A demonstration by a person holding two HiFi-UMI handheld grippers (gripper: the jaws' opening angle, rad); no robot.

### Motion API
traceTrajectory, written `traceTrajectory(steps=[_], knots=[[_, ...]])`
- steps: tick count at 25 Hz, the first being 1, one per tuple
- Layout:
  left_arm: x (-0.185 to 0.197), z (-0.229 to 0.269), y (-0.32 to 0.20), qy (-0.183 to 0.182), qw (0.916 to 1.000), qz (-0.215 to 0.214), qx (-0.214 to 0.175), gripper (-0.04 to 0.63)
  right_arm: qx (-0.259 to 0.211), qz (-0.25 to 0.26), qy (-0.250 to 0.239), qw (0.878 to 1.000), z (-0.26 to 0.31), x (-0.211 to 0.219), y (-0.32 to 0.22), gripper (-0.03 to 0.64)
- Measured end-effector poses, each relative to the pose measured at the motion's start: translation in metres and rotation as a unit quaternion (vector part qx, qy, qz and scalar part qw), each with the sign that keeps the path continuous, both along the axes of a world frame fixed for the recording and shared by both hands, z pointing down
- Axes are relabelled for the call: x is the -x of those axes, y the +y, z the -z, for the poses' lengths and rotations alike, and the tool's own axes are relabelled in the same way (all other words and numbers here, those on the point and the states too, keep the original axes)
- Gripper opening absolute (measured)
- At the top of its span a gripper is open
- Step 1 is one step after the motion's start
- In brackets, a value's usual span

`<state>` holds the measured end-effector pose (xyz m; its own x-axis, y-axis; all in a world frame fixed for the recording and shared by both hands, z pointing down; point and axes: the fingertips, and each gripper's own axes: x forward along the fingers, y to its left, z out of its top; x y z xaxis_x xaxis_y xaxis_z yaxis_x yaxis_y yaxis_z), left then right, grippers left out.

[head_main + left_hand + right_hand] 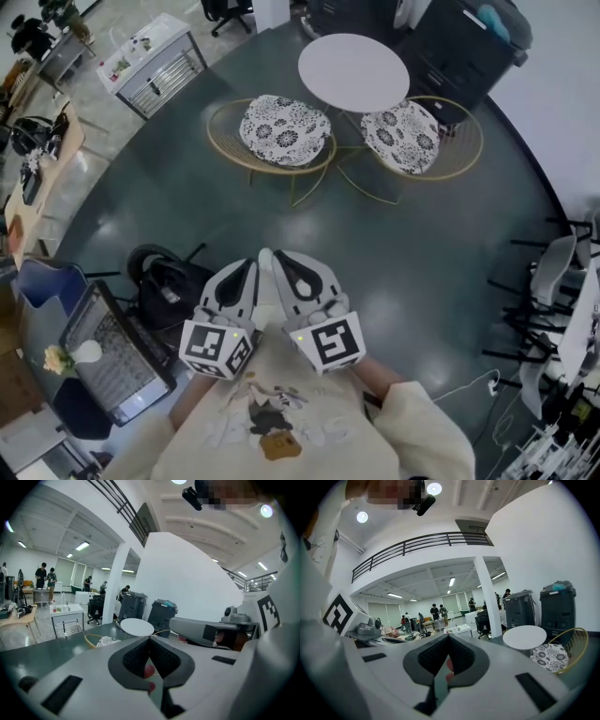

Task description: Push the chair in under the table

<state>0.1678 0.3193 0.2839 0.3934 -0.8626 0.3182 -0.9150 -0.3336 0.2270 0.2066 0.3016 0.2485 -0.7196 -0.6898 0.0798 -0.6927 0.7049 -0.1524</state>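
Head view: left tongs (pixel 251 267) and right tongs (pixel 275 255) are closed and empty at the person's chest. Well apart across the floor, a chair (pixel 284 131) and the other chair (pixel 403 136) stand with their seats mostly outside the table (pixel 353 72). This fits either approaching a chair or backing away.

Left gripper view: tips meet, table far ahead.

Right gripper view: likewise.
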Motion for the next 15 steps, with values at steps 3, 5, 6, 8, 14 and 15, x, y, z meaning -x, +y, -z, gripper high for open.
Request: traceTrajectory(steps=[3,5,6,8,14,15], knots=[[0.004,0.0,0.002,0.0,1.0,0.002,-0.002,0.0,0.022,0.006,0.008,1.0,-0.01,0.004,0.005,0.008],[0.007,0.001,0.001,0.0,1.0,0.003,-0.004,0.0,0.045,0.005,0.006,0.999,-0.017,0.006,0.003,0.008],[0.007,0.002,0.001,0.0,1.0,0.003,-0.004,0.0,0.051,0.003,0.005,0.999,-0.019,0.007,0.002,0.008],[0.008,0.003,0.0,0.001,1.0,0.003,-0.003,0.0,0.054,-0.001,0.005,0.999,-0.019,0.006,0.0,0.008],[0.014,0.002,0.001,0.004,1.0,0.0,0.001,0.0,0.051,-0.009,0.005,0.999,-0.014,0.01,-0.002,0.008],[0.015,0.002,0.001,0.005,1.0,-0.001,0.002,0.0,0.051,-0.01,0.004,0.999,-0.013,0.011,-0.002,0.008]])
